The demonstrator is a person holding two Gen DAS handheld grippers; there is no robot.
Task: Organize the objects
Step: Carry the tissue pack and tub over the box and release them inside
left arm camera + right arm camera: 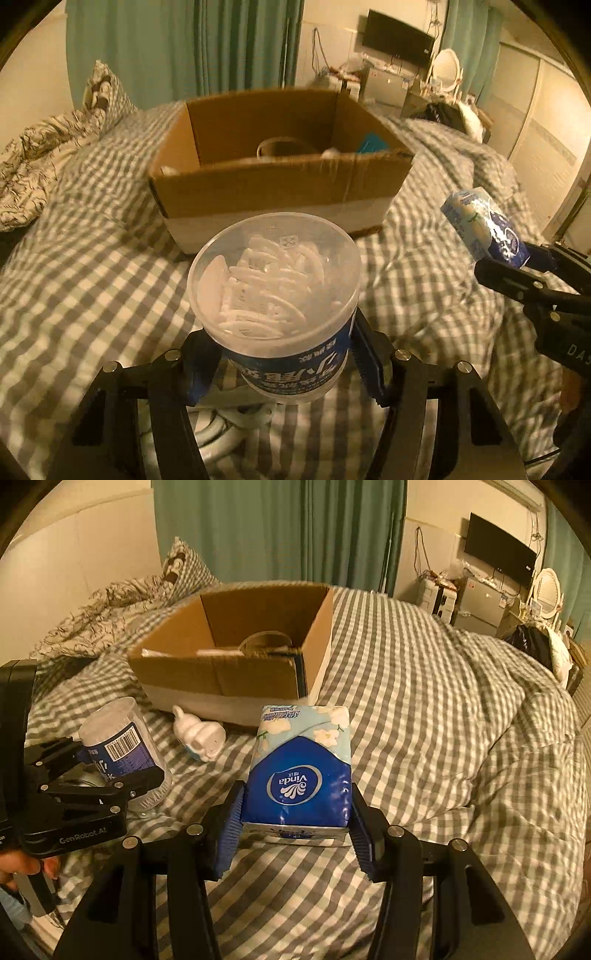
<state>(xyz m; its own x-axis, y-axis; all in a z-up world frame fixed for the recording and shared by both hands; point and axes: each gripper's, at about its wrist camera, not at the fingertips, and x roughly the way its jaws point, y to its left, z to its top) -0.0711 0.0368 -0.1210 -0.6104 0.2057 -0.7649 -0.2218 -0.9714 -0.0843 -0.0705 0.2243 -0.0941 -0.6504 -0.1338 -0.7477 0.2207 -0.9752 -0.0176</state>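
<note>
Clear plastic tub [275, 291] of white picks clamped in left gripper [284, 363]; blue Vinda tissue pack [301, 771] clamped in right gripper [295, 832]. Both held above checked bedding [424, 720], near open brown cardboard box [280, 162].

A clear plastic tub [275, 291] with a blue label, full of white floss picks, is held off the checked bedspread, tilted, open end toward the cardboard box [280, 162]. A blue-and-white Vinda tissue pack [301, 771] is also raised, lengthwise toward the box — open-topped, things already inside. A small white figurine [201, 734] lies on its side just before the box
</note>
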